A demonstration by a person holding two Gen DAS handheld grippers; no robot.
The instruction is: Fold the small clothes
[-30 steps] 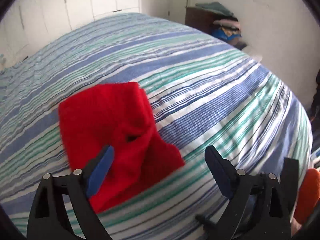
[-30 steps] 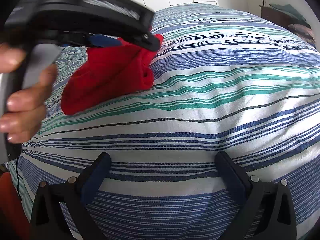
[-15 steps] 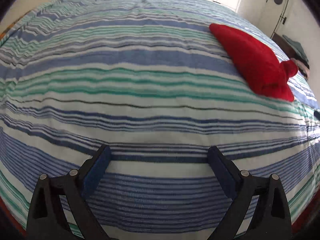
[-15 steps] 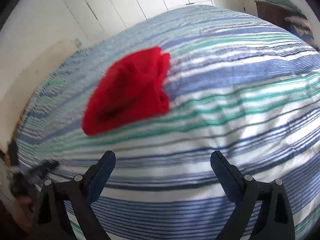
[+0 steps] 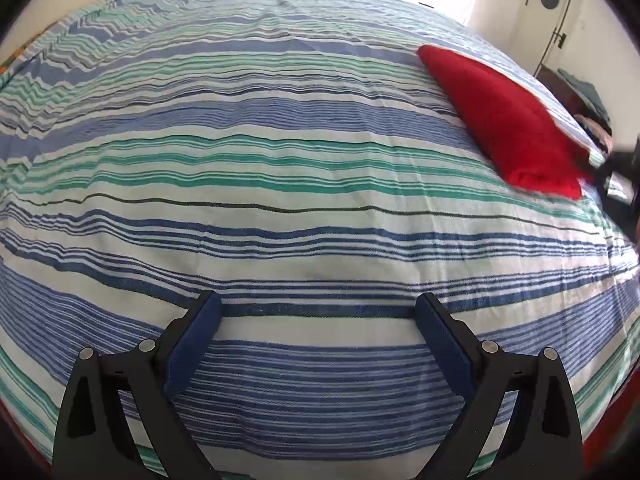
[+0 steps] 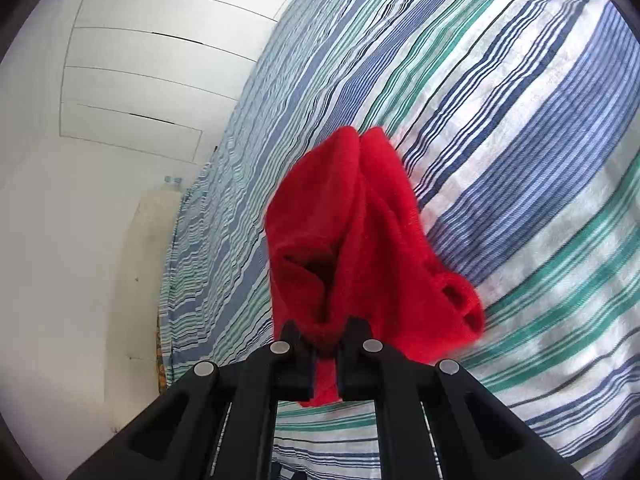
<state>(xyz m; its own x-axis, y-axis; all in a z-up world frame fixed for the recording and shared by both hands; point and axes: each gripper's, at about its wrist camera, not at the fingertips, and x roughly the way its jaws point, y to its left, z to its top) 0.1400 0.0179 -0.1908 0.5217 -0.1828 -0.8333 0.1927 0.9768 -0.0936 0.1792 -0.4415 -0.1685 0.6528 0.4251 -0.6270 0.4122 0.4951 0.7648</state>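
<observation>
A small red fleece garment [image 6: 360, 232] lies bunched on the striped bedspread [image 6: 520, 140]. My right gripper [image 6: 325, 332] is shut on its near edge, red cloth pinched between the black fingers, and the view is rolled to one side. In the left wrist view the same red garment [image 5: 508, 124] sits far to the upper right, with the dark tip of the right gripper [image 5: 616, 164] at its near corner. My left gripper [image 5: 318, 320] is open over bare striped bedspread [image 5: 280, 160], well away from the garment, with nothing between its blue pads [image 5: 192, 344].
White wardrobe doors [image 6: 140, 60] stand behind the bed. A door [image 5: 560, 20] and a dark dresser with piled clothes [image 5: 588, 100] are at the far right in the left wrist view. The bed's near edge runs below the left gripper.
The right gripper moved up to the red garment, rolled, and shut on its edge. The left gripper left the garment a second ago and has since held still, open.
</observation>
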